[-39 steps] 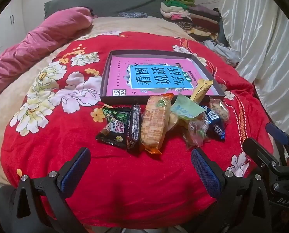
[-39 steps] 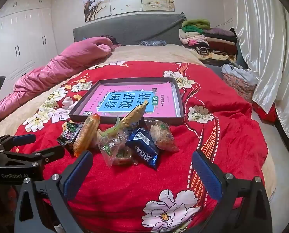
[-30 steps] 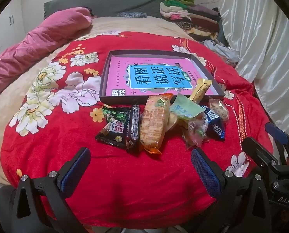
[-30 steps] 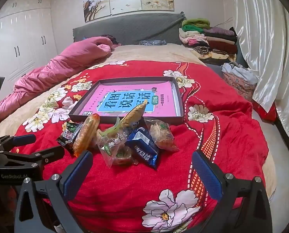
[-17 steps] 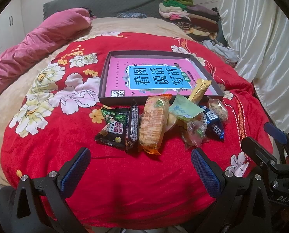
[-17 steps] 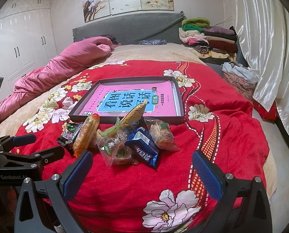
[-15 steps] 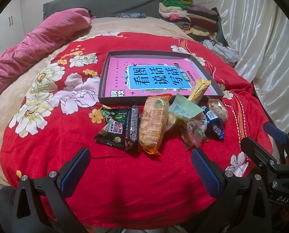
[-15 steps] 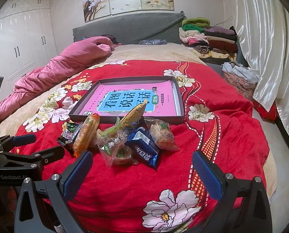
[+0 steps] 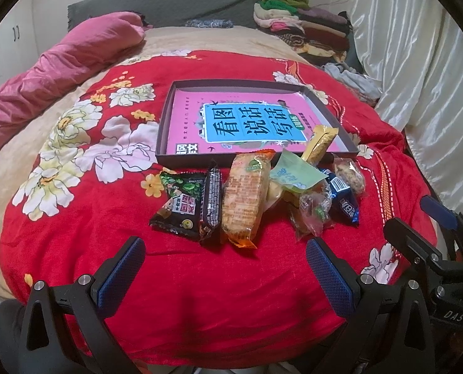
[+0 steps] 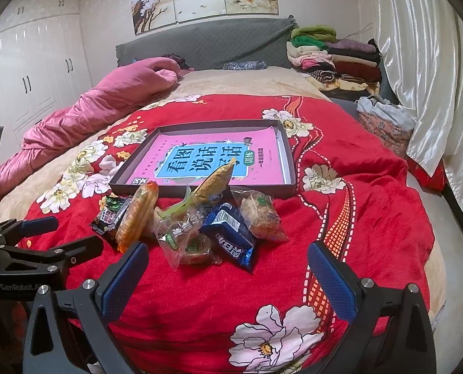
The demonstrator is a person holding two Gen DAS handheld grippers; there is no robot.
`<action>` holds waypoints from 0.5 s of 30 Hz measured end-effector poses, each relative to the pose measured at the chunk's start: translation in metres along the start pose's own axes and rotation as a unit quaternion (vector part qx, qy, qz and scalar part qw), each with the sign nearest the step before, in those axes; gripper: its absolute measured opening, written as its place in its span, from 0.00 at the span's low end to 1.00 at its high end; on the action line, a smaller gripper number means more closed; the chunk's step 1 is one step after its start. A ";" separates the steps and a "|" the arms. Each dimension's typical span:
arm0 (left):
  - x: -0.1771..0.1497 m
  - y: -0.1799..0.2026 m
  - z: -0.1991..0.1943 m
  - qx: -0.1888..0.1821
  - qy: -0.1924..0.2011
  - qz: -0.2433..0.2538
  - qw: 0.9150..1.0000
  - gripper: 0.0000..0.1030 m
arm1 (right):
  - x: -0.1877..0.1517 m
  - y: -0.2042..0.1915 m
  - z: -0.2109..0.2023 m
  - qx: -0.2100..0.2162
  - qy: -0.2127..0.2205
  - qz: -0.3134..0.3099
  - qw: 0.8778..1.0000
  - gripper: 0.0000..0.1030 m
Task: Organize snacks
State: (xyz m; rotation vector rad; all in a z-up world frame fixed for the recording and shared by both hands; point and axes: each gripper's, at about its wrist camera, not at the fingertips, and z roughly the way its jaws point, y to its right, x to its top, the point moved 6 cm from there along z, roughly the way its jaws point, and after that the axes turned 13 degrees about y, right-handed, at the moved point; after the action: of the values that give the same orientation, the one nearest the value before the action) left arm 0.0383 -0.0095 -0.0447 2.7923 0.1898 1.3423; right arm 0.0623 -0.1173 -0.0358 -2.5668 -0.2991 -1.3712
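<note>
Several snack packets lie in a pile on the red floral bedspread in front of a shallow dark tray (image 9: 164, 131) (image 10: 289, 159) with a pink printed bottom. From left: a black-green packet (image 9: 181, 201) (image 10: 108, 213), a black bar (image 9: 211, 199), an orange cracker pack (image 9: 247, 194) (image 10: 138, 213), a clear candy bag (image 9: 310, 215) (image 10: 184, 237), a blue packet (image 9: 345, 201) (image 10: 231, 233) and a gold bar (image 9: 320, 140) (image 10: 214, 179) leaning on the tray rim. My left gripper (image 9: 225, 272) is open and empty, short of the pile. My right gripper (image 10: 228, 279) is open and empty, short of the pile.
A pink quilt (image 9: 63, 65) (image 10: 106, 106) lies along the left of the bed. Folded clothes (image 10: 331, 59) are stacked at the back right. White curtains (image 10: 424, 68) hang on the right. The other gripper shows at each view's edge (image 9: 430, 249) (image 10: 29, 249).
Both views have shifted only very slightly. The snacks and tray have not moved, and both grippers stay open.
</note>
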 end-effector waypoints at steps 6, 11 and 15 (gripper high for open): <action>-0.004 -0.003 0.003 -0.001 -0.016 -0.007 1.000 1.00 | -0.001 0.002 0.004 0.000 -0.003 0.006 1.000 1.00; -0.008 -0.016 0.009 0.007 -0.047 -0.019 0.999 1.00 | -0.002 0.005 0.008 -0.001 -0.006 0.014 1.000 1.00; -0.008 -0.024 0.013 0.012 -0.054 -0.026 0.998 1.00 | -0.003 0.010 0.010 -0.002 -0.009 0.020 1.000 1.00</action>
State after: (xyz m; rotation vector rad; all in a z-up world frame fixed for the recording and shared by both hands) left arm 0.0408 0.0131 -0.0611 2.8480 0.2747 1.1820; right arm 0.0711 -0.1240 -0.0440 -2.5747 -0.2458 -1.3367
